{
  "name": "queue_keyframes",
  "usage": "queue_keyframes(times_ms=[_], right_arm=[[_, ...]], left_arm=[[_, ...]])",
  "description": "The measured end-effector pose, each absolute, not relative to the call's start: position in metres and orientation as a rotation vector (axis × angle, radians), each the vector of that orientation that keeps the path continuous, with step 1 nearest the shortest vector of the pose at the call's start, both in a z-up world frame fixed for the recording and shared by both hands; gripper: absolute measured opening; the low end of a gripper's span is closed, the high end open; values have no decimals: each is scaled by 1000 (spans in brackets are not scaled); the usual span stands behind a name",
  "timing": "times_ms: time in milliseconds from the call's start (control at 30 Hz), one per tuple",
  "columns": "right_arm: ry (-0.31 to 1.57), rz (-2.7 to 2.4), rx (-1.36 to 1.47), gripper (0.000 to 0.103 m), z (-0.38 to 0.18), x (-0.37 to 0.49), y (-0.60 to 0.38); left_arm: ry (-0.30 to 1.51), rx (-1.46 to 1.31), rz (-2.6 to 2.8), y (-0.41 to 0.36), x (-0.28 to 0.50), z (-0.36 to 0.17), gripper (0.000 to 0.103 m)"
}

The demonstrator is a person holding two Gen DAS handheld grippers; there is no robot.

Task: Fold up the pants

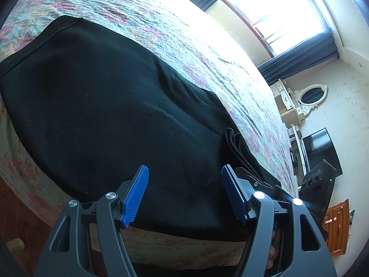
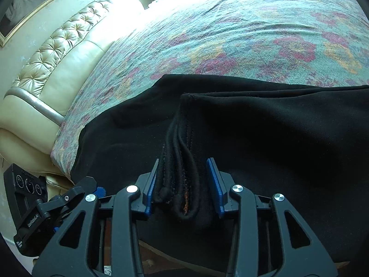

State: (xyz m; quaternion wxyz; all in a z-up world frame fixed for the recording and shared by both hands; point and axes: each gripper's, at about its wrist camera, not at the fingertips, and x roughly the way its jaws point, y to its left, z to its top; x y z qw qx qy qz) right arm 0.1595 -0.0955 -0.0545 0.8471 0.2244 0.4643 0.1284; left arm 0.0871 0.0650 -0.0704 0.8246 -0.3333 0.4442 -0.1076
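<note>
A: Where are the black pants [image 1: 110, 115] seen?

B: They're laid flat on the bed, over the floral bedspread [image 1: 161, 23], near the bed's front edge. In the left wrist view a broad smooth panel is shown, w/ a few shallow creases toward the right.

A: Left gripper [image 1: 184, 194] – state?

B: Jaws are held wide apart, nothing between the blue pads [image 1: 135, 198]. It's hung just above the pants' near edge; contact w/ the fabric can't be told.

A: And the right gripper [image 2: 182, 184]?

B: A bunched edge of the pants [image 2: 276, 138] is gathered between its blue pads, several rolled layers being seen in the gap. The left pad is pressed against the bundle; a bit of space is seen by the right pad, so a firm clamp can't be confirmed. Partly closed, approx.

A: Anything else in view?

B: A tufted cream headboard [image 2: 57, 53] and a framed picture [image 2: 23, 7] are seen in the right view. In the left view a window [image 1: 283, 7] w/ dark curtains, an oval mirror [image 1: 312, 94], a TV [image 1: 320, 147] and a wooden cabinet [image 1: 336, 226] are shown.
</note>
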Motion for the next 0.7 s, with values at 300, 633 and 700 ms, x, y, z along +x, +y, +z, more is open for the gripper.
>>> queue_keyframes(times_ms=[300,633,700], right_arm=[[976,444,677,60,-65,154,-94],[965,485,721,60,-67,138,-103],[952,496,760,60,-62,134,-108]], left_arm=[[937,-706,-207,61,81,-65,65],[929,-711,-216,66,81,-65,65],[930,-737,-252,77,81,-63,65]])
